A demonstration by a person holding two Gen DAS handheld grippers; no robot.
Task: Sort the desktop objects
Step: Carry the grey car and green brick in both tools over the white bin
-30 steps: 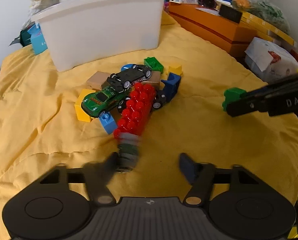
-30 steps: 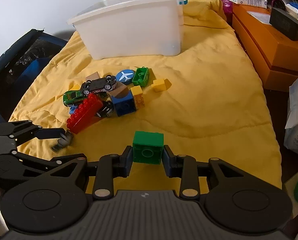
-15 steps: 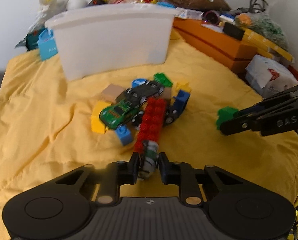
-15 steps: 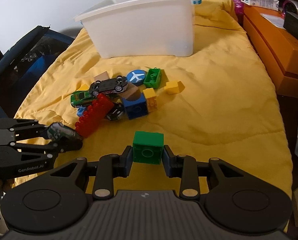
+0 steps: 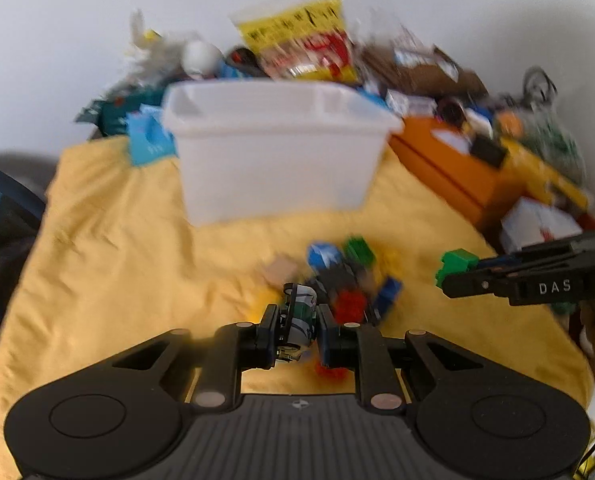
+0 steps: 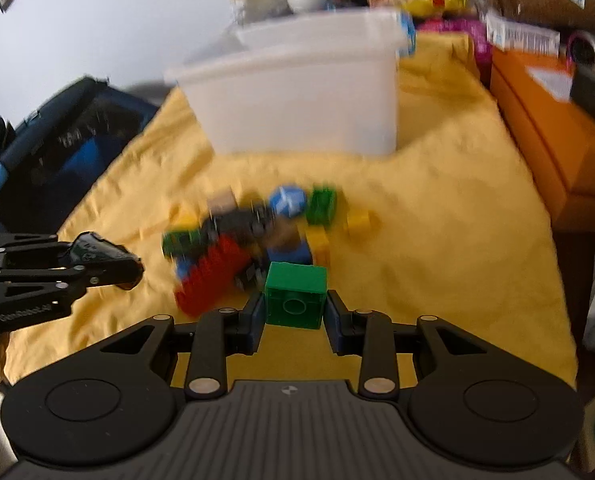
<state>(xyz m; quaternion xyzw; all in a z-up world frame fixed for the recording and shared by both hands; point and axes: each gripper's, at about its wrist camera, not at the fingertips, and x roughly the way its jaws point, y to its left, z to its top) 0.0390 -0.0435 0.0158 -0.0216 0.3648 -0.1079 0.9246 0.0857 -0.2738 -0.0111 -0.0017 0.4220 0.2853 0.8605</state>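
My left gripper (image 5: 297, 326) is shut on a small dark green toy car (image 5: 300, 314) and holds it above the yellow cloth. It also shows in the right wrist view (image 6: 131, 272) at the left. My right gripper (image 6: 295, 312) is shut on a green brick (image 6: 295, 294), also seen in the left wrist view (image 5: 455, 266). A pile of toy cars and bricks (image 6: 257, 236) lies on the cloth, with a long red brick (image 6: 213, 276) at its near side. The white bin (image 5: 273, 160) stands behind the pile.
An orange box (image 6: 553, 136) stands at the right edge of the yellow cloth (image 5: 117, 264). Bags and packets (image 5: 297, 48) are heaped behind the bin. A dark blue bag (image 6: 49, 152) lies off the cloth's left side.
My left gripper shut on the small toy car and lifted it off the cloth. Both grippers have risen and moved toward the bin. The right still holds the green brick.
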